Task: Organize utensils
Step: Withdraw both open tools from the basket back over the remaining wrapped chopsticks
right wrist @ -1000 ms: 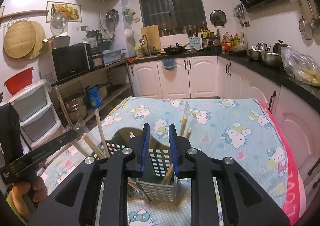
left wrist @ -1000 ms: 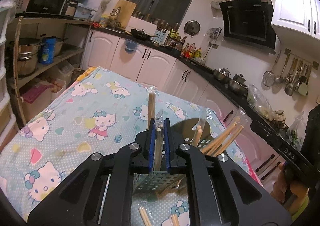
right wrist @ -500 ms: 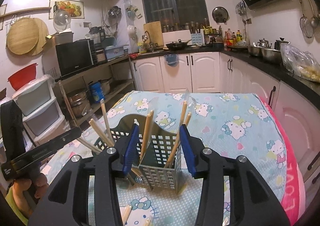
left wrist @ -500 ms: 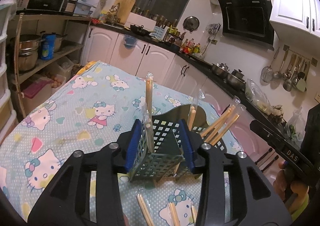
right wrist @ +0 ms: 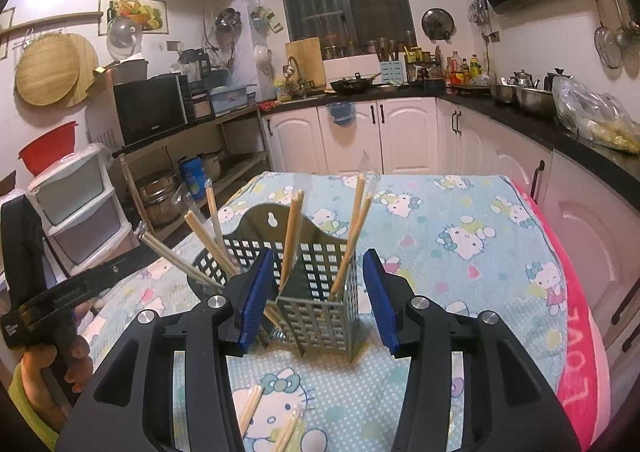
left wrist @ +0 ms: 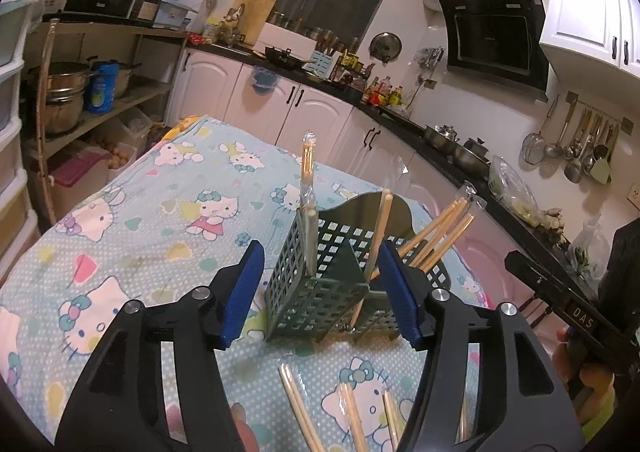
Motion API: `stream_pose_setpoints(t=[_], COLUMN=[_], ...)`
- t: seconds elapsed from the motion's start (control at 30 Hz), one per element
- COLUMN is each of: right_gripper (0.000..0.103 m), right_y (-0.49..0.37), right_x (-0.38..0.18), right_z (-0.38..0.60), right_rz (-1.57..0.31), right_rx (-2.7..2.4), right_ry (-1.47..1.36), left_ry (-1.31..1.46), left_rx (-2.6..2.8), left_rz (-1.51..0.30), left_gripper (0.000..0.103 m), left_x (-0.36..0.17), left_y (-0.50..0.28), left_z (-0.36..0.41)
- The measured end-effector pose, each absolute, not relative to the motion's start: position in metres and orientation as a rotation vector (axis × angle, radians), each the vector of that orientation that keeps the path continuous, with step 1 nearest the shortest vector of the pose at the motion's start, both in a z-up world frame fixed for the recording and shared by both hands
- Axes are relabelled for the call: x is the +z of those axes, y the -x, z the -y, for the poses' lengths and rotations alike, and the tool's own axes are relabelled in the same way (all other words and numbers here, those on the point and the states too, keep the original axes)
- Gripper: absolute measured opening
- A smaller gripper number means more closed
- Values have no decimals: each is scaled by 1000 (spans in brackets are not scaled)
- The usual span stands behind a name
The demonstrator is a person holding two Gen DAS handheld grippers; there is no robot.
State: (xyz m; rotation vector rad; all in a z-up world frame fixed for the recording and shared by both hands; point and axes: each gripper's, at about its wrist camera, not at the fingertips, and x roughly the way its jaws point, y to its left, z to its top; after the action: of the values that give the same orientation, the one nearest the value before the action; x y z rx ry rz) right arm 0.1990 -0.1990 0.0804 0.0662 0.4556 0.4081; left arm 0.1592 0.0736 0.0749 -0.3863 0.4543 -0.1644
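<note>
A dark green perforated utensil holder (left wrist: 320, 292) (right wrist: 320, 316) stands on the Hello Kitty tablecloth (left wrist: 160, 236). Wooden chopsticks (left wrist: 436, 230) (right wrist: 291, 236) lean in its compartments, and a plastic-wrapped pair (left wrist: 307, 187) stands upright at its left corner. My left gripper (left wrist: 322, 296) is just in front of the holder, its jaws opening, the blue pads clear of everything. The jaws of my right gripper (right wrist: 318, 298) are opening too, with nothing pressed between them. Loose chopsticks (left wrist: 300, 404) (right wrist: 252, 408) lie on the cloth below both grippers.
A hand (left wrist: 588, 388) carries the right gripper at the table's right, and another hand (right wrist: 60, 364) carries the left one. Shelves with pots (left wrist: 68, 91) and plastic drawers (right wrist: 76, 203) stand left of the table. White cabinets (right wrist: 400, 135) line the far wall.
Both grippers have opened wide and drawn back a little from the holder. The wrapped pair that the left pads were shut on now stands in the holder on its own.
</note>
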Motion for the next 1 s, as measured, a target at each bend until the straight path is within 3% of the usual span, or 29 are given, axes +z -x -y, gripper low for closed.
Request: stream_pose_setpoints(t=[0.27, 0.53, 1.0], right_gripper=[46, 51, 52], right_y=[-189, -175, -159], right_x=[75, 61, 25], right_z=[210, 222, 245], right_rz=[-476, -506, -591], right_rx=[392, 370, 332], right_ry=[-74, -71, -84], left_ry=[369, 356, 317], left_rx=[-165, -171, -193], left_rz=[-468, -494, -570], left_gripper=[58, 71, 77], left_x=[68, 62, 38], left_y=[-141, -133, -127], left_z=[-71, -62, -44])
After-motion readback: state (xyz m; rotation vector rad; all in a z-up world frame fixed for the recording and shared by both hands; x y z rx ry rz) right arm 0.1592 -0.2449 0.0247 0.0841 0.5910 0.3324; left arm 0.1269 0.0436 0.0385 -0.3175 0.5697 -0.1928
